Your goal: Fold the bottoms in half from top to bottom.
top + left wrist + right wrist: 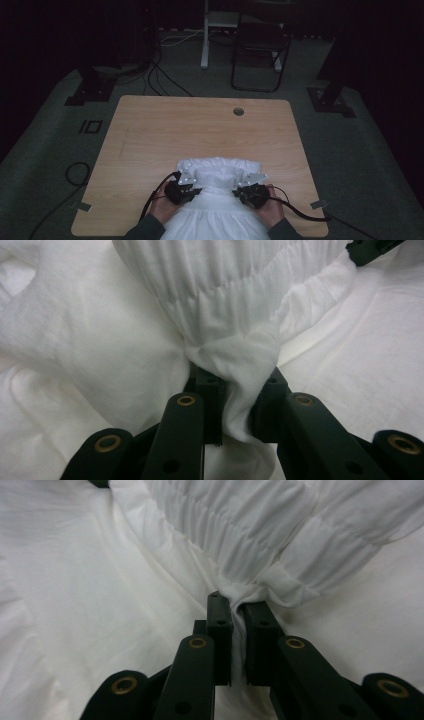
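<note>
A white garment [220,200] with a gathered, smocked top lies at the near middle of the wooden table [200,130] and hangs over its front edge. My left gripper [196,190] is at the garment's left side and my right gripper [237,191] at its right side, each held in a hand. In the left gripper view, the left gripper [239,377] is shut on a bunched fold of the garment [235,310] just below the smocking. In the right gripper view, the right gripper [239,605] pinches a thin fold of the garment [250,535], jaws nearly together.
A round cable hole [238,111] sits near the table's far edge. A dark chair [260,50] and a white post [204,35] stand on the floor beyond, with cables [160,80] trailing to the left. Bare tabletop stretches beyond the garment.
</note>
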Demonstrator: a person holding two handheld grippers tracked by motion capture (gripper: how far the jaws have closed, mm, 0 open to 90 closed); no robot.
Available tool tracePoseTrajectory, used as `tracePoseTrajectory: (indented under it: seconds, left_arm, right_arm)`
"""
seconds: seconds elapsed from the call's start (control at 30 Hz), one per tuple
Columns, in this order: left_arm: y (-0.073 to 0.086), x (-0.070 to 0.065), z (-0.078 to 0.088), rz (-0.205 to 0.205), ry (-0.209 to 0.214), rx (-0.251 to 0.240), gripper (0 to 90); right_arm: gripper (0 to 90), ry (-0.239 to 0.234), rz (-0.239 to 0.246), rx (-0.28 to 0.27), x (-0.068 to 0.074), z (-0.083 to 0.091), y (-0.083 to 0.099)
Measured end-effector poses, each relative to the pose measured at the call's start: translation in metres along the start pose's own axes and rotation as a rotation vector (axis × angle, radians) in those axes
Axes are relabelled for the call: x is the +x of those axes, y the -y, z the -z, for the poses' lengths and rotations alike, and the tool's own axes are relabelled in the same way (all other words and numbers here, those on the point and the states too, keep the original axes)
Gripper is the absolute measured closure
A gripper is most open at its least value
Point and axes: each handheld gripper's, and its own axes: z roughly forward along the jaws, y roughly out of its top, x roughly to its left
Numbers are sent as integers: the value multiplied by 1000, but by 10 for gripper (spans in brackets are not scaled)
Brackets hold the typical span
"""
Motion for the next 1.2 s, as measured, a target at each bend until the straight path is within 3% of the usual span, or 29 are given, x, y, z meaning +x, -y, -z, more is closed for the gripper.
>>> tracePoseTrajectory:
  seconds: [0.03,0.07,0.1,0.13,0.3,0.33,0.37,0.4,0.43,0.47,0.5,0.53,0.57,0.6,0.63,0.67,0.7,0.73,0.77,0.8,0.9,0.97,1.03,1.13,1.17,1.2]
  left_arm:
    - [0,0,0,0,0,0,784]
    - [-3,2,-2,15,-9,2,782]
    - [-3,2,-2,15,-9,2,780]
    - [-6,4,-3,46,-2,-2,774]
    - [-8,12,-6,57,-10,-6,770]
    - [-11,20,-8,53,-36,-3,771]
    - [-11,20,-8,53,-36,-3,772]
    - [-15,31,-10,38,-70,9,773]
    - [-15,31,-10,38,-70,9,773]
    - [-20,43,-11,27,-108,23,774]
    - [-20,43,-11,27,-108,23,775]
    - [-27,60,-14,28,-139,36,775]
    - [-27,60,-14,28,-139,36,775]
    - [-33,74,-17,-1,-166,56,776]
    - [-33,74,-17,-1,-166,56,775]
    - [-39,86,-21,-6,-184,63,775]
    - [-39,86,-21,-6,-184,63,776]
    - [-47,97,-26,-18,-199,74,776]
    - [-47,97,-26,-18,-199,74,776]
    - [-54,107,-31,-32,-219,79,776]
    - [-62,116,-37,-34,-240,90,776]
    - [-76,126,-48,-32,-274,103,776]
    - [-79,127,-51,-32,-281,106,776]
    - [-90,132,-62,2,-294,94,775]
    - [-90,132,-62,2,-294,94,775]
    - [-90,133,-64,32,-290,74,776]
  right_arm:
    - [838,0,0,0,0,0,0]
    - [841,43,33,4,-5,-6,-6]
    - [841,43,33,4,-5,-6,-6]
    - [844,70,38,4,-14,-12,-14]
    - [846,75,19,1,-36,-28,-33]
    - [846,77,12,2,-39,-32,-37]
    - [846,77,12,2,-39,-32,-37]
    - [847,87,10,4,-42,-38,-45]
    - [847,87,10,4,-42,-38,-45]
    - [846,91,3,6,-42,-45,-53]
    - [846,91,3,6,-42,-45,-53]
    - [846,77,-18,5,-45,-51,-61]
    - [846,77,-18,5,-45,-51,-61]
    - [846,61,-38,0,-49,-56,-66]
    - [846,61,-38,0,-49,-56,-66]
    - [845,56,-57,-8,-52,-62,-72]
    - [845,56,-59,-9,-54,-64,-75]
    - [845,58,-70,-12,-57,-67,-79]
    - [845,59,-79,-13,-59,-69,-81]
    - [845,64,-90,-14,-63,-73,-85]
    - [844,74,-97,-17,-71,-78,-92]
    - [843,84,-116,-21,-87,-86,-100]
    - [841,106,-111,-21,-99,-90,-106]
    - [839,131,-147,-19,-117,-95,-112]
    - [839,131,-147,-19,-117,-95,-112]
    - [839,144,-166,-18,-124,-97,-115]
